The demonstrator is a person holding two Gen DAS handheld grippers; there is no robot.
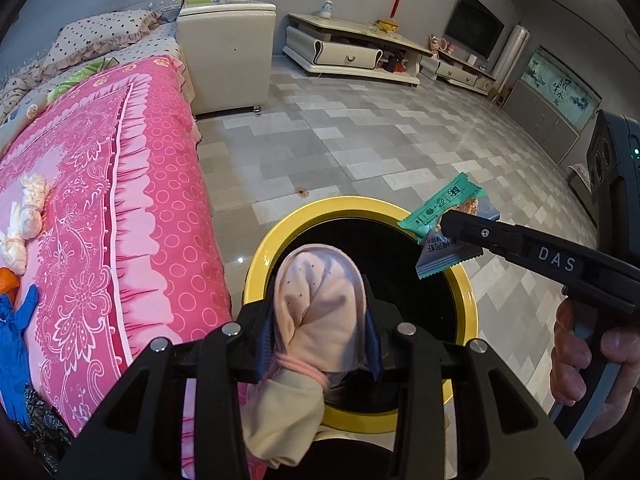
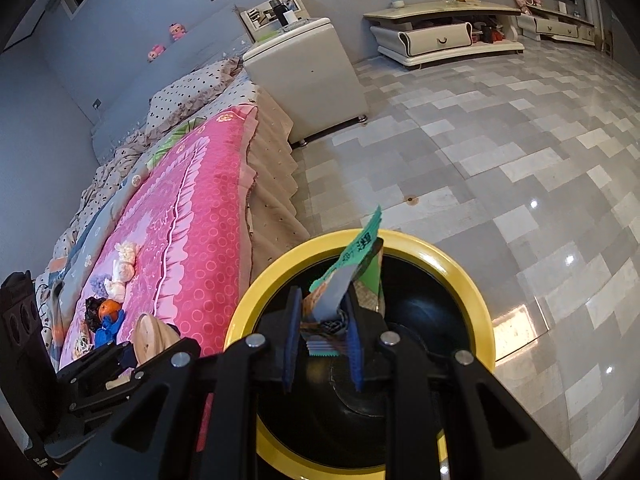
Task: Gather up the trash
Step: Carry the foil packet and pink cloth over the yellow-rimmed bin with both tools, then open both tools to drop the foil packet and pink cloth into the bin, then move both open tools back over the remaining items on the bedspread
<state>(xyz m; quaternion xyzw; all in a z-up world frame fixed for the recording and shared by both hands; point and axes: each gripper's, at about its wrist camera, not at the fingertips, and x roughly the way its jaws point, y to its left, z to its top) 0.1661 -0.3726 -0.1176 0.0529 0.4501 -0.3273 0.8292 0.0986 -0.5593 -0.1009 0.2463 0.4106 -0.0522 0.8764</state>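
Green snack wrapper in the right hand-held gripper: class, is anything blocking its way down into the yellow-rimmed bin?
Nothing visible. The green snack wrapper, pinched in the right hand-held gripper, hangs over the open mouth of the yellow-rimmed bin. The left hand-held gripper, holding a pink sock, is off to one side.

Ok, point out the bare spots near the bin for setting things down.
Free: the tiled floor between bin, bedside cabinet and TV stand; also the pink bedspread middle. Crowded: its near end with tissues, orange, blue glove; the bin mouth, under the left gripper with cloth and right gripper with wrapper.
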